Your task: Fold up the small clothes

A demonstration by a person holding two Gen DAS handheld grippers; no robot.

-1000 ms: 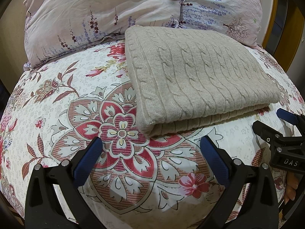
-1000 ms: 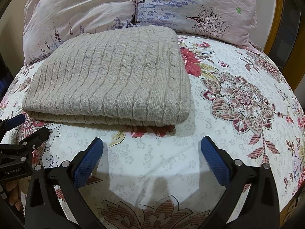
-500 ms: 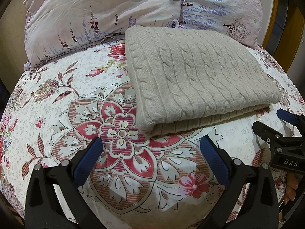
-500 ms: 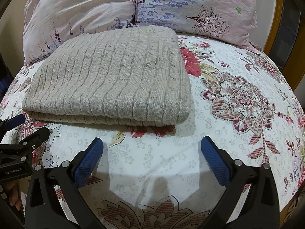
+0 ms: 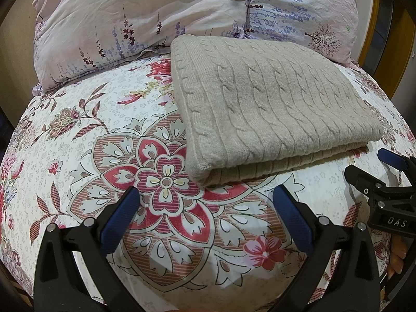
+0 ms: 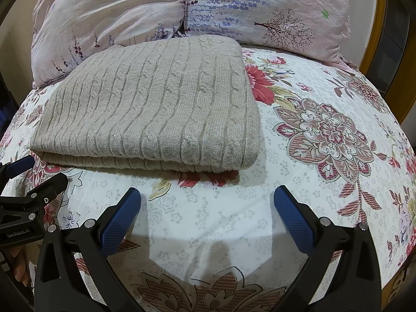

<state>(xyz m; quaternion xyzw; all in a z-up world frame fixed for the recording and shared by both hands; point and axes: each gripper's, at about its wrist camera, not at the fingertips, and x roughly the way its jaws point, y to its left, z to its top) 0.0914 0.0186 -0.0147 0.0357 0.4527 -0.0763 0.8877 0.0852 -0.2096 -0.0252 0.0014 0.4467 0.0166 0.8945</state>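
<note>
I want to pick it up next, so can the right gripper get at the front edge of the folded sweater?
Probably yes: the right gripper is open, and only bare bedsheet lies between it and the sweater.

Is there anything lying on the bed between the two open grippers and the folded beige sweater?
Nothing visible. Only bare flowered bedsheet lies between the right gripper and the sweater, and likewise between the left gripper and the sweater's near edge. The pillows sit behind it.

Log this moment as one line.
sweater: folded on bed | left hand-held gripper: open, empty | right hand-held gripper: open, empty
</note>
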